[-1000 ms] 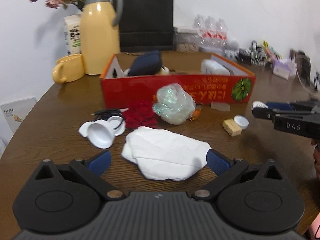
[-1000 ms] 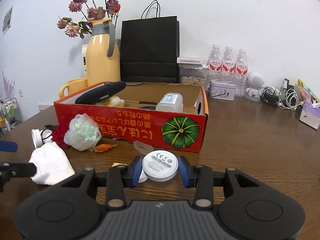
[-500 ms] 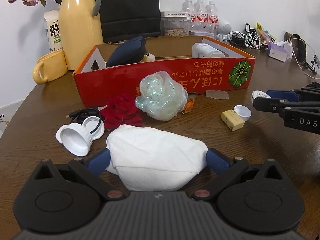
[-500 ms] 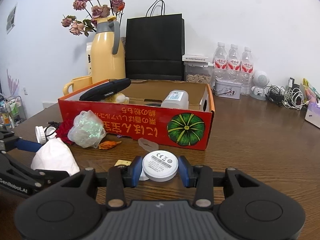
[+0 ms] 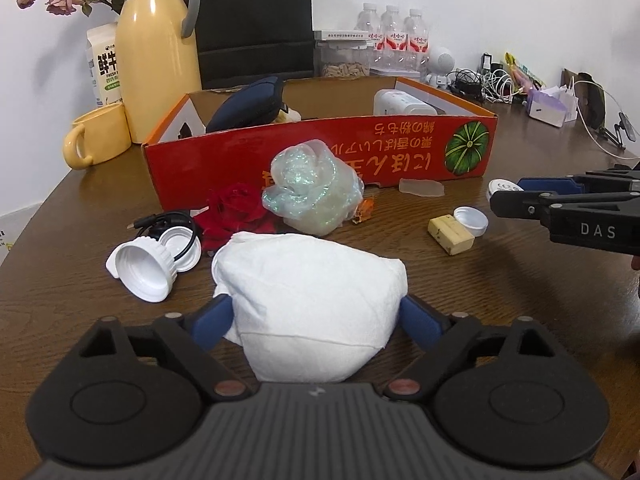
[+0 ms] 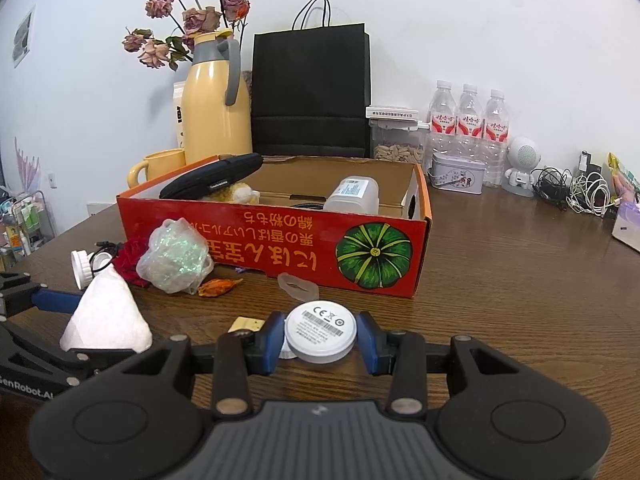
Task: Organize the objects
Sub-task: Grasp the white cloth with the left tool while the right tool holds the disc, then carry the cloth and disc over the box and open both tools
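A white paper-towel wad (image 5: 308, 300) lies on the wooden table in front of me. My left gripper (image 5: 316, 320) has it between its blue pads, which touch its two sides as the jaws are closing and the wad bunches up into a peak (image 6: 108, 312). My right gripper (image 6: 320, 338) is shut on a white round disc (image 6: 320, 330) with a printed label, held just above the table. The disc (image 5: 503, 188) also shows at the right edge of the left wrist view. Behind stands the red cardboard box (image 5: 320, 160), open on top, with a dark case and a white bottle inside.
Loose on the table are a glittery plastic bag (image 5: 312, 190), a red fabric flower (image 5: 236, 212), white caps with a black cable (image 5: 148, 268), a yellow block (image 5: 450, 234), a small white lid (image 5: 472, 218) and a clear scrap (image 5: 420, 188). A yellow jug (image 5: 160, 52), mug (image 5: 96, 140), black bag and bottles line the back.
The left gripper came forward over the white wad and its jaws narrowed onto it, so the wad now stands taller. The right gripper and its disc stayed put.
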Tool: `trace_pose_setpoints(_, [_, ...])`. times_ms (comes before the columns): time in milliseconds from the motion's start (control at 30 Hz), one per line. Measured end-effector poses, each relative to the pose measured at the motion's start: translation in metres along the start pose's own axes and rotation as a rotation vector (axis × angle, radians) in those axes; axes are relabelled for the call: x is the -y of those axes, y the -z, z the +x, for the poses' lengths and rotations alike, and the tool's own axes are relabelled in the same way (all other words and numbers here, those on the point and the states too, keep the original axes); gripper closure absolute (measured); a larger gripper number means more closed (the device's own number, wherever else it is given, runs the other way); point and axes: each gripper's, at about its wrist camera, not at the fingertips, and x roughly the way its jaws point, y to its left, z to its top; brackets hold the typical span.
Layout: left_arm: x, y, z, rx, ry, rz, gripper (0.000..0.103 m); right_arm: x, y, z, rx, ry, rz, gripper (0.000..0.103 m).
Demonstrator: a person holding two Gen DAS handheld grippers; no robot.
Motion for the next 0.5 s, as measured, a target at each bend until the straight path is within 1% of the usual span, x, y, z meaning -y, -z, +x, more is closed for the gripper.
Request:
trace_pose_setpoints(133, [0.003,0.004,-0.004,0.021,-0.011,0.003,0.019,0.0,0.0,0.0,0.0,0.0,0.0,0.065])
trace_pose_setpoints(200, [0.004,0.005,-0.006,0.032,-0.017,0.01,0.024,0.0,0.0,0.0,0.001,0.0,0.0,0.065])
trace_pose_setpoints(367, [0.004,0.006,-0.009,0.047,-0.03,0.008,0.03,0.001,0.0,-0.001,0.004,0.002,0.001,0.065])
trace_pose_setpoints(500, [0.004,0.009,-0.014,0.062,-0.041,0.003,0.033,0.001,-0.001,-0.001,0.006,0.003,0.003,0.065])
